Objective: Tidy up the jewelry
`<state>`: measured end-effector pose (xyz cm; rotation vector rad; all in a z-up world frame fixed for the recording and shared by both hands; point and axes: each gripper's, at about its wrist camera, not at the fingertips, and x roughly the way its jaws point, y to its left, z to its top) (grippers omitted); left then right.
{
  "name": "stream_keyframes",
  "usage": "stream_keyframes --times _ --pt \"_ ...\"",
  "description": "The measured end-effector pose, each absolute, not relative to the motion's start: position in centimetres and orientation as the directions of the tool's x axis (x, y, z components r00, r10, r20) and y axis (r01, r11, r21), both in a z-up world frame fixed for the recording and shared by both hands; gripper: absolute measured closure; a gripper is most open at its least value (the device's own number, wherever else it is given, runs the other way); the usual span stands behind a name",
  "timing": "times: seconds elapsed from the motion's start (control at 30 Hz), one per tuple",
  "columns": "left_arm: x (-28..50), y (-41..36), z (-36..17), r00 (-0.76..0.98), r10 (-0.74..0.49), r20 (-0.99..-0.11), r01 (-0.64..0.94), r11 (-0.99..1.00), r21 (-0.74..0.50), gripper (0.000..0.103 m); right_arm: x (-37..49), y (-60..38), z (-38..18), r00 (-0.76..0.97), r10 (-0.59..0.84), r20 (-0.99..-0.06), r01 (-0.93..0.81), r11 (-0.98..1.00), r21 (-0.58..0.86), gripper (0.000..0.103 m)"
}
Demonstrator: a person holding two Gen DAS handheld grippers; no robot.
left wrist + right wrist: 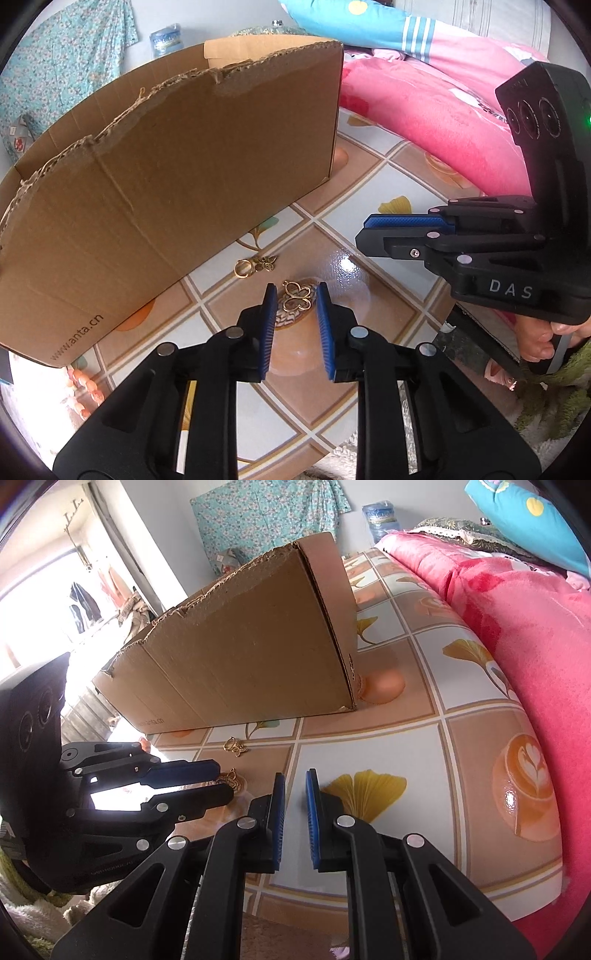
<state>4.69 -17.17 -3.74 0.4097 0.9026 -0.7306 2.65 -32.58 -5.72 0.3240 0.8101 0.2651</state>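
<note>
- The butterfly pendant (296, 300), gold wire with open wings, lies flat on the patterned tabletop (373, 177), on a round printed motif just in front of the cardboard box (177, 177).
- The left gripper (296, 295) hangs over it, angled down, its blue pads (269, 325) to either side of the wings. The jaws are narrowed around the pendant, but a sliver of gap shows on each side, so I judge nothing is pinched yet.
- A gold ring (242, 267) with a small bronze butterfly charm (266, 263) lies a little nearer the box, apart from the pendant.
- The right gripper (294, 775) waits to the right over bare table, its jaws nearly together with only a thin slit and nothing between them.
- To do this well, I would lower the tips until they almost graze the tabletop, since the pendant is thin and flat; closing too high would likely slide over it.
- Keep the pads centred on the wings, close gently, then lift straight up so the piece does not twist out.
- The box stands open-topped and looks the likely destination.
</note>
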Motion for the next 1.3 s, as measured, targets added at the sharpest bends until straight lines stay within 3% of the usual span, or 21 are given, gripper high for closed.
stream_keyframes --times 0.13,0.77,1.07,1.3 --pt "4.9 -17.5 -3.7 0.401 -0.394 -0.827 0.73 0.683 0.028 0.091 2.7 -32.7 -5.8 0.661 0.363 -0.657 -0.11 0.913 0.393 0.091" --pt "4.3 -16.4 -3.2 0.402 -0.421 -0.813 0.738 0.675 0.016 0.091 3.0 -32.5 -5.7 0.655 0.363 -0.663 -0.113 0.914 0.389 0.091" --pt "4.6 -14.0 -2.7 0.444 -0.405 -0.799 0.682 0.731 0.008 0.091 3.5 -30.6 -4.8 0.633 0.361 -0.685 -0.165 0.927 0.337 0.091" --pt "4.9 -12.0 -2.8 0.462 -0.4 -0.791 0.639 0.769 -0.016 0.091 5.3 -27.0 -3.7 0.623 0.327 -0.71 -0.254 0.944 0.211 0.091"
